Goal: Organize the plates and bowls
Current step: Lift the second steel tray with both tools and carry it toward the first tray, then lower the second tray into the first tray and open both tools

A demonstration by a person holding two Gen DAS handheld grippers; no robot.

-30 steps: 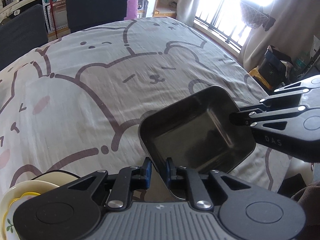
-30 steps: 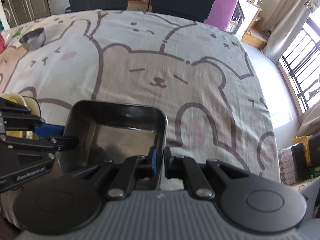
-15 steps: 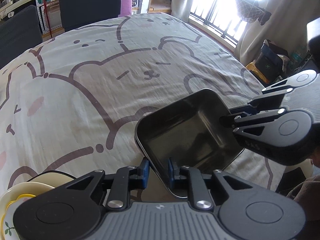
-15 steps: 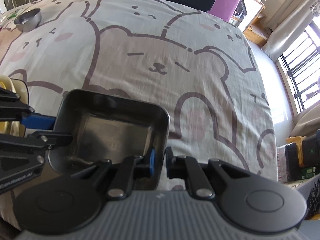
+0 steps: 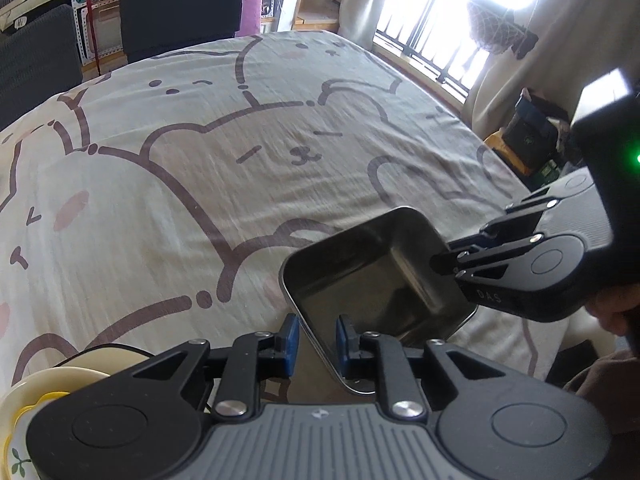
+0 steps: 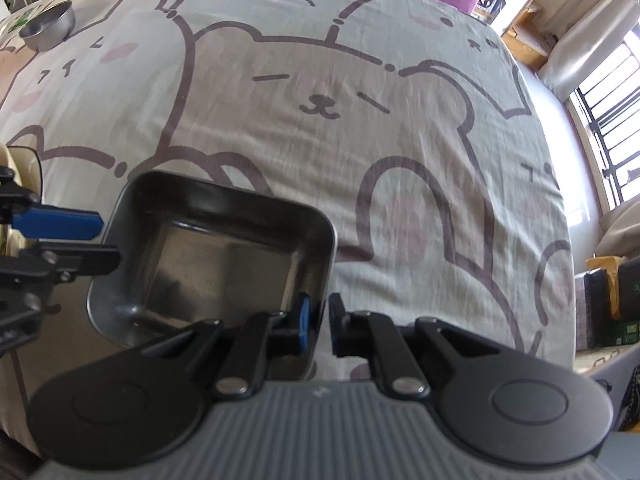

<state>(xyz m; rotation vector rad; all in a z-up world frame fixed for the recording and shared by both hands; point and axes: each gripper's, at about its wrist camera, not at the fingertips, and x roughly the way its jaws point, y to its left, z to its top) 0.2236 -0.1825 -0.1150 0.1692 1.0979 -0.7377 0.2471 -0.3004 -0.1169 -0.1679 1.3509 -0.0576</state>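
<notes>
- the surface [image 5: 168, 184] ahead of both claws is draped in a pale cream cloth, faintly wrinkled, printed with big brown-outlined cartoon bears with pink cheeks.
- far beyond the left claw [image 5: 316, 340] stand two dark upholstered chair backs [image 5: 180, 4] and a purple panel; up to its right a barred window [image 5: 432, 24] glares bright beside pale curtains.
- the rectangular dark steel tray with rounded corners [image 5: 372, 280] sits tilted between the two claws, its inside smooth and dully reflective, its rim thin and rolled.
- left claw: its blue pads straddle the tray's near rim, one outside and one inside; the jaws have just been easing apart and a gap shows on the outer side, so it is released around the rim.
- right claw [image 6: 316, 320]: clenched on the tray's rim at the corner nearest it, blue pad inside the wall, black finger outside; in the left view it reaches in from the right, a hand [image 5: 612, 308] behind it.
- just left of the left claw, at the near edge, a cream round plate with a yellow scalloped dish on it [image 5: 36, 396] peeks out, glossy.
- far up to the left of the right claw, well apart from the tray, a small round steel bowl [image 6: 48, 28] rests on the cloth.
</notes>
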